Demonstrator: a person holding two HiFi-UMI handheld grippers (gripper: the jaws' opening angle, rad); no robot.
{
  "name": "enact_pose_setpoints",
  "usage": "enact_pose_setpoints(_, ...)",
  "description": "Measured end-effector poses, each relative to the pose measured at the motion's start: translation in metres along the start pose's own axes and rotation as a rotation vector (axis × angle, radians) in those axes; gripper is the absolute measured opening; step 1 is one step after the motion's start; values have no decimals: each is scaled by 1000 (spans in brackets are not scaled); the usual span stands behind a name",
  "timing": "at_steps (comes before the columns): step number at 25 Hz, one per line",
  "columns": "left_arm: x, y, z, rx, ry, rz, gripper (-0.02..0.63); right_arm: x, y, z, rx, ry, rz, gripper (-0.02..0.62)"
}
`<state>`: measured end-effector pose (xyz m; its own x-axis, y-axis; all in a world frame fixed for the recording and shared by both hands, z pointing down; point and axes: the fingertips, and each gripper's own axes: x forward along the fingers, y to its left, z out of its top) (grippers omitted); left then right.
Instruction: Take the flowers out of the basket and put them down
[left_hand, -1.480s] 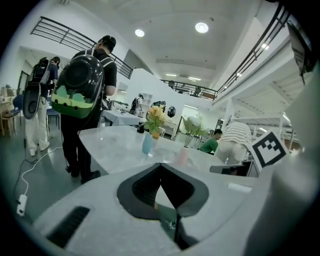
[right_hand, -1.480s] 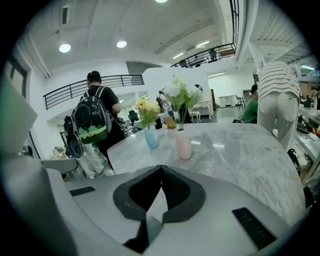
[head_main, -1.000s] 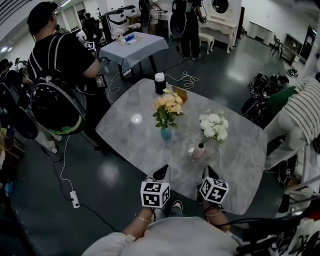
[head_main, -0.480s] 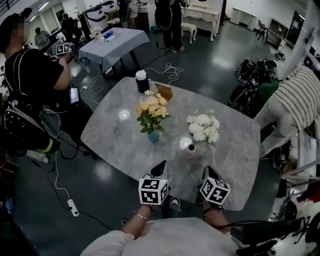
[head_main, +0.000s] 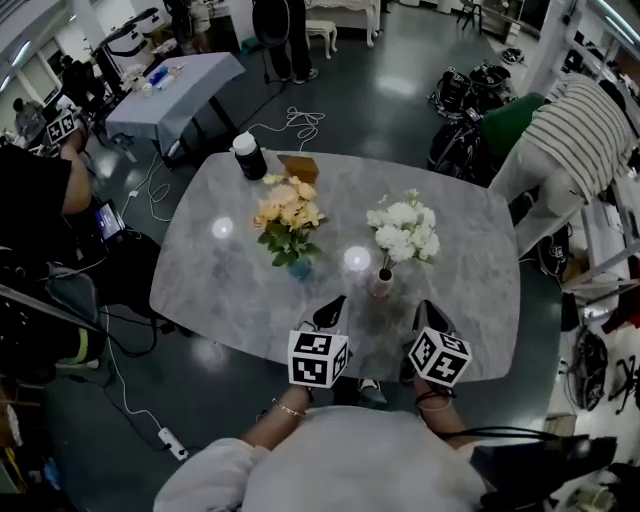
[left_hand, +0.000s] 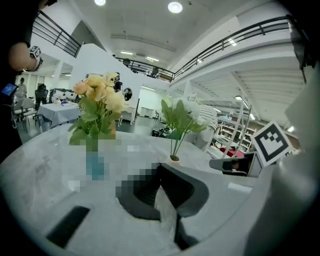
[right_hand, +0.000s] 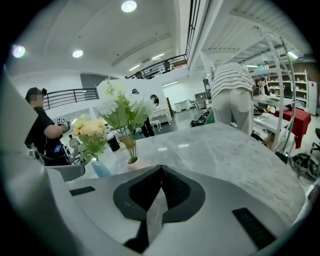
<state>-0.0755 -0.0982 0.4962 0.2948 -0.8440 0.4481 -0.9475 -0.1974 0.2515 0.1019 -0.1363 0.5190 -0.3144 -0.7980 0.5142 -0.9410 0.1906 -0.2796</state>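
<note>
A bunch of yellow flowers (head_main: 287, 212) stands in a small blue vase (head_main: 300, 268) near the middle of the grey marble table (head_main: 470, 300). To its right a bunch of white flowers (head_main: 402, 228) stands in a pale narrow vase (head_main: 381, 285). A small brown basket-like box (head_main: 298, 167) sits at the far edge. My left gripper (head_main: 331, 310) and right gripper (head_main: 428, 316) hover over the near edge, both shut and empty, short of the vases. From the left gripper (left_hand: 160, 166) I see the yellow flowers (left_hand: 97, 95). The right gripper (right_hand: 160, 168) faces the white bunch (right_hand: 125, 112).
A black cylinder with a white lid (head_main: 248, 157) stands beside the brown box. A person in a striped shirt (head_main: 580, 120) bends at the table's far right. A person in black (head_main: 30, 215) stands left. Cables (head_main: 135, 390) lie on the floor, and another table (head_main: 175, 85) stands behind.
The head view has swung, so the table sits more squarely ahead and the person in black has slid to the left edge. My left gripper has shifted slightly right. Both stay shut.
</note>
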Motion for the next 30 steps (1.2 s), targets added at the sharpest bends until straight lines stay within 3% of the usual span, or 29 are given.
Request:
enact_pose_setpoints(19, 32, -9, 2, 76, 28, -198, 17, -4, 17, -18, 27, 22, -3, 6)
enact_pose_setpoints(24, 44, -18, -3, 92, 56, -257, 97, -9, 14, -17, 25, 28, -19, 6)
enact_pose_setpoints(30, 65, -30, -20, 173, 94, -328, 194, -8, 20, -24, 22, 44, -11, 6)
